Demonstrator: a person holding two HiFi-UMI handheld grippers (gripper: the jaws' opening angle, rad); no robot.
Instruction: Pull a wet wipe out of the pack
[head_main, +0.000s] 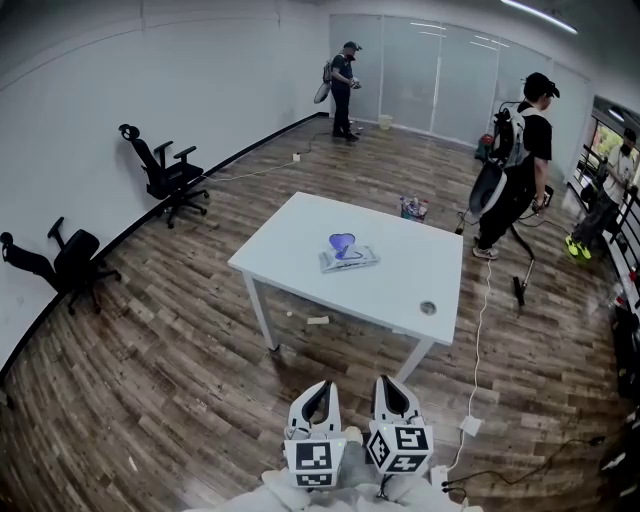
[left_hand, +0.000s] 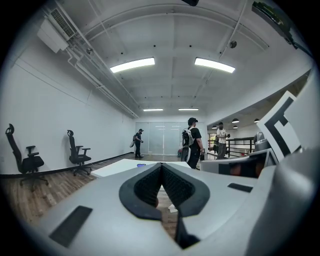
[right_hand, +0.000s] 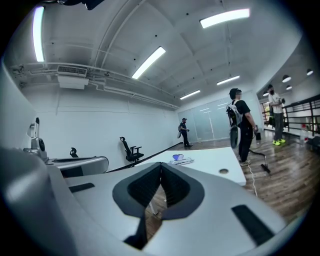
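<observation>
The left gripper (left_hand: 161, 169) has its ribbed black pads pressed together at the tips with nothing between them, and the right gripper (right_hand: 161, 167) is the same, pads meeting and empty. Both hang low at 6 o'clock in the head view, over the wood floor and well apart from the white table (head_main: 300, 235) at 12 o'clock. The wet wipe pack (head_main: 348, 258) lies flat near the table's middle, with a bluish flap (head_main: 342, 242) standing up on top. The pack is probably light, soft and slick, so it would likely slide or lift under a pull. One gripper should pin its body while the other pinches the limp, damp sheet at the opening under the flap. The right gripper view shows the pack side-on at 12 o'clock, while the left gripper view catches only a blue speck of it. Only the head view shows the two office chairs (head_main: 165, 175) at 10 o'clock and a person (head_main: 518, 165) at 2 o'clock.
</observation>
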